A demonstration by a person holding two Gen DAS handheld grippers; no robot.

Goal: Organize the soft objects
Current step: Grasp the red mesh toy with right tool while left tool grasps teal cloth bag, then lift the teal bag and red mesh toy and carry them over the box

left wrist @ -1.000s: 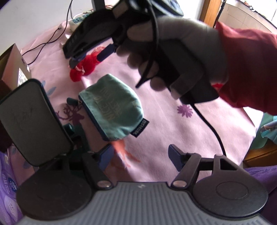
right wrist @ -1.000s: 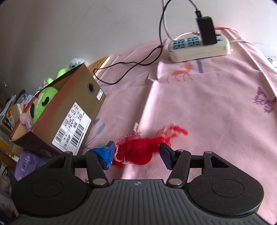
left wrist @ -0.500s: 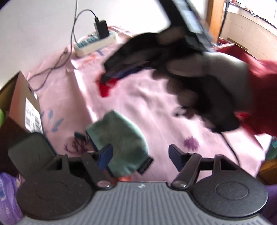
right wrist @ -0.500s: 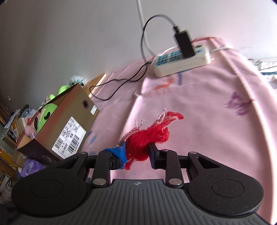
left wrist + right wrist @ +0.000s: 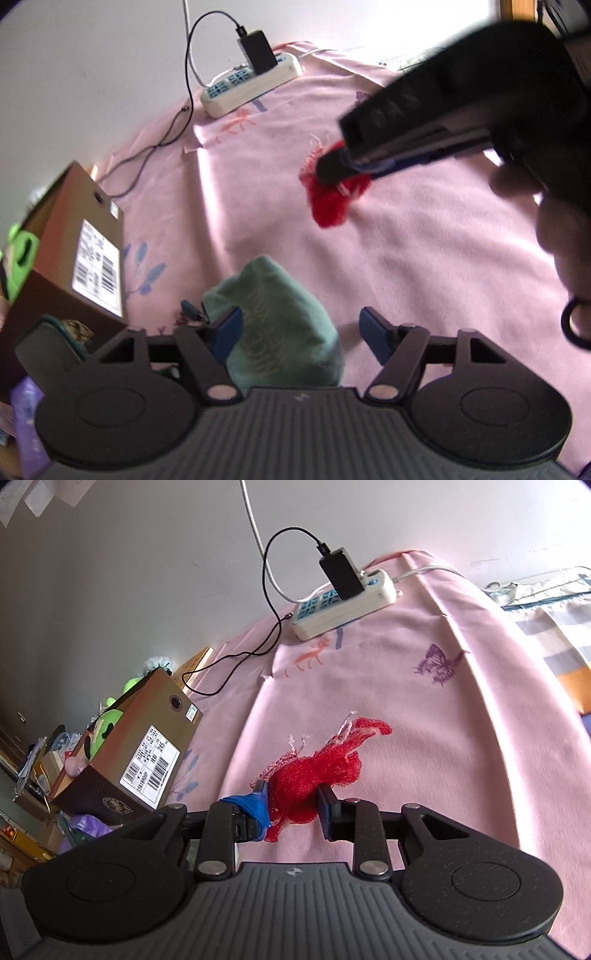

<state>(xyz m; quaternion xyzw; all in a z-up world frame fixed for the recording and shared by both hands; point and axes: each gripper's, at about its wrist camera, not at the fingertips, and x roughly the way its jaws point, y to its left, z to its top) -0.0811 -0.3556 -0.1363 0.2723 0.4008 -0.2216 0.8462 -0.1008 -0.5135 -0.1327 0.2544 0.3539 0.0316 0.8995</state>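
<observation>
Hovering wide open, left hand-held gripper (image 5: 297, 330) straddling teal pouch (image 5: 280, 328) on pink surface (image 5: 424, 240), risking snagging fabric. Pinching red mesh puff (image 5: 314, 775), right hand-held gripper (image 5: 293, 810) gripping only an edge, risking slipping short of cardboard box (image 5: 147, 753).

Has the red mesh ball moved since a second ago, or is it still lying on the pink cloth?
Yes. The right tongs have shut on the red mesh ball and lifted it off the pink cloth, toward the power strip.
</observation>
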